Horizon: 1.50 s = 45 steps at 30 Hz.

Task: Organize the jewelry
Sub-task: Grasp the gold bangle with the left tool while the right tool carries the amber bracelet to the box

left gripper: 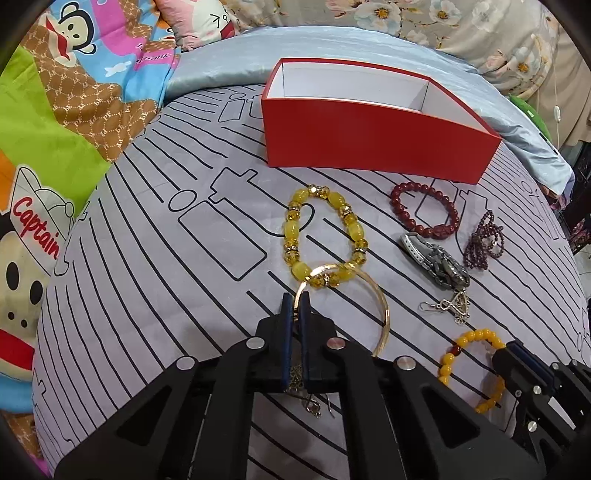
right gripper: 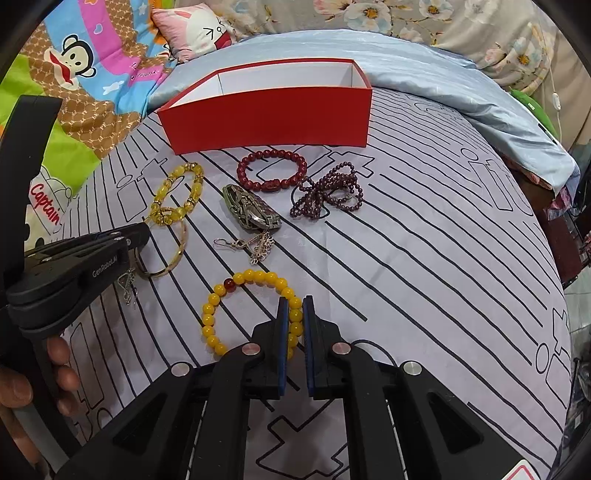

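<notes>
An open red box (left gripper: 373,136) with a white inside stands at the back of the striped grey sheet; it also shows in the right wrist view (right gripper: 269,122). My left gripper (left gripper: 295,301) is shut on a thin gold bangle (left gripper: 382,314), which overlaps a yellow crystal bracelet (left gripper: 321,232). My right gripper (right gripper: 295,306) is shut on a yellow bead bracelet (right gripper: 247,306) that lies on the sheet. A dark red bead bracelet (right gripper: 271,173), a purple bead string (right gripper: 328,194), a metal watch (right gripper: 251,210) and silver earrings (right gripper: 251,245) lie between the grippers and the box.
A cartoon-print blanket (left gripper: 55,122) lies to the left. A light blue satin cover (right gripper: 443,81) and a floral cloth (right gripper: 461,26) lie behind the box. Another silver earring (left gripper: 314,404) lies under my left gripper. The bed's edge drops off at the right.
</notes>
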### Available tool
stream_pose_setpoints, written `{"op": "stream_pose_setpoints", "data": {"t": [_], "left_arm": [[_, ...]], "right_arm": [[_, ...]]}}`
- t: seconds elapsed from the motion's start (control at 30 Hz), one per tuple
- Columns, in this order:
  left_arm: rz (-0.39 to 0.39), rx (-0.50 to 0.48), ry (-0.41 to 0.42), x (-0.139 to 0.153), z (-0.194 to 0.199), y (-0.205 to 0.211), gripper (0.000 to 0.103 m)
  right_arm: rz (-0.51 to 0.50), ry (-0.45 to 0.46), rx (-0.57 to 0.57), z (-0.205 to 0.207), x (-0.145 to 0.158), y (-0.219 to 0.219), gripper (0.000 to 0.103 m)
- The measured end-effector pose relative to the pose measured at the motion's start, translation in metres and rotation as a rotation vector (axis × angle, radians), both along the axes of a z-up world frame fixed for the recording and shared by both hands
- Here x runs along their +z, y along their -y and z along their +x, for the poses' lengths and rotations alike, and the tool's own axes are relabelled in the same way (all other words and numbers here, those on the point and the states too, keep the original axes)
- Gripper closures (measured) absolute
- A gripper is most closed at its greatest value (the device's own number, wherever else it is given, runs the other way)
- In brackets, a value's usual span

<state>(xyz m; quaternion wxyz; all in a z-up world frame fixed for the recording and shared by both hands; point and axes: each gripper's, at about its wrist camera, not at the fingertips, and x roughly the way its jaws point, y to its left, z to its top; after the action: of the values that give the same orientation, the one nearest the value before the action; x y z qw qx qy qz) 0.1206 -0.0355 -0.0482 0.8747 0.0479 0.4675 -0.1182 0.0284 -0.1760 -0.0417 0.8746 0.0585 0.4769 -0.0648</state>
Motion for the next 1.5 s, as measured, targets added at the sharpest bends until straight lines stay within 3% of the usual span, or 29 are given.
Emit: {"op": "stream_pose_setpoints", "data": {"t": [0.9, 1.5], "left_arm": [[-0.04, 0.003, 0.174, 0.099, -0.032, -0.014, 0.099], [-0.026, -0.012, 0.247, 0.129, 0.014, 0.011, 0.099]], "right_arm": [[0.001, 0.191, -0.009, -0.007, 0.086, 0.009, 0.096], [-0.012, 0.299, -0.014, 0.045, 0.13, 0.025, 0.096]]}}
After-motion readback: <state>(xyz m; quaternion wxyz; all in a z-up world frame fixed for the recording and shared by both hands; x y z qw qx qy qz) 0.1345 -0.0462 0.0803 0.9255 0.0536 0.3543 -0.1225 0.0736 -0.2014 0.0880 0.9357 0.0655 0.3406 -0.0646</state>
